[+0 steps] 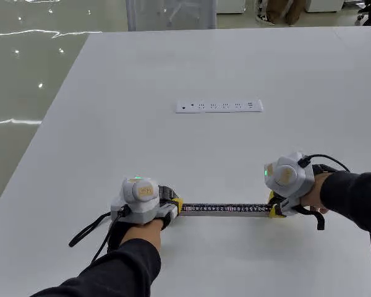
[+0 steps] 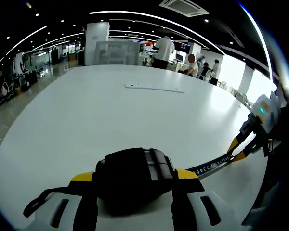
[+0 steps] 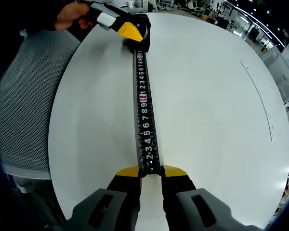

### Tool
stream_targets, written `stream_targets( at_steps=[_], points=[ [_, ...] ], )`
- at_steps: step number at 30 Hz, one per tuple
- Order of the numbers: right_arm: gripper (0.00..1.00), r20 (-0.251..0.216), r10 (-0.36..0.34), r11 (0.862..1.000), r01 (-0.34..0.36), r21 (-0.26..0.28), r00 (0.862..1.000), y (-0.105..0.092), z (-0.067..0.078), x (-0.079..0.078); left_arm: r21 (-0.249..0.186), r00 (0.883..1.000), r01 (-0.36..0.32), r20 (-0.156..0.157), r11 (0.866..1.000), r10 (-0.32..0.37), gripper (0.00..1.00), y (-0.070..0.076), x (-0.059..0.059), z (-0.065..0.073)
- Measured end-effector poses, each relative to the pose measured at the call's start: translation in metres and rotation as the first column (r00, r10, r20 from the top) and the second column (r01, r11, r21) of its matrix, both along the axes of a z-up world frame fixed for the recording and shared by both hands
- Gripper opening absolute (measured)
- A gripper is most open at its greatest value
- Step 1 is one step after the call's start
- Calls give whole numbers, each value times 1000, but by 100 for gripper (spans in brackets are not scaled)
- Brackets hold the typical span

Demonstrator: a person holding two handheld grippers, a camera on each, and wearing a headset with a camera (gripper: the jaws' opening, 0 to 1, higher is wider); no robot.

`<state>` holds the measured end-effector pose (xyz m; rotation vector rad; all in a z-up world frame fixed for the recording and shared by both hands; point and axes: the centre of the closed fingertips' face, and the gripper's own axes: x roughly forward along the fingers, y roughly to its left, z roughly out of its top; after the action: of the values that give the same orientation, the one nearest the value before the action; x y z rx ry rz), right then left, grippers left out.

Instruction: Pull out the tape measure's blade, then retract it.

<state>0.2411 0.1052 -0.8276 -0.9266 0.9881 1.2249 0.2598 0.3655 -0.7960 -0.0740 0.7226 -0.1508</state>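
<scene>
The black tape measure case (image 2: 135, 178) lies on the white table, clamped between my left gripper's (image 2: 135, 175) yellow-tipped fingers (image 2: 82, 178). In the head view the left gripper (image 1: 173, 207) sits at the lower left, with the case (image 1: 166, 193) in its jaws. The dark numbered blade (image 1: 226, 209) runs flat to the right. My right gripper (image 1: 274, 210) is shut on the blade's end. In the right gripper view the blade (image 3: 143, 108) stretches from my right gripper (image 3: 149, 171) to the case (image 3: 142, 30), and in the left gripper view the blade (image 2: 209, 167) reaches the right gripper (image 2: 238, 150).
A white power strip (image 1: 219, 106) lies mid-table beyond the grippers. The table (image 1: 173, 142) has wide bare room around it; its left edge drops to a glossy floor. People stand at desks far behind the table (image 2: 86, 115). A grey mesh chair (image 3: 33, 101) is by the table edge.
</scene>
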Motion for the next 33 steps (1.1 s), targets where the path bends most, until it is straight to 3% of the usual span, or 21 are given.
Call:
stream_targets(
  at_steps=[17,33],
  points=[
    [12,-14,-46,999,47,22,999,12,0,0,-12,1000,5,-10,1000,-5,58,-1,-1,0],
    [12,-18,-39,999,40,35,999,27,-1,-1,-22,1000,4,-11,1000,-4,58,-1,0,0]
  ],
)
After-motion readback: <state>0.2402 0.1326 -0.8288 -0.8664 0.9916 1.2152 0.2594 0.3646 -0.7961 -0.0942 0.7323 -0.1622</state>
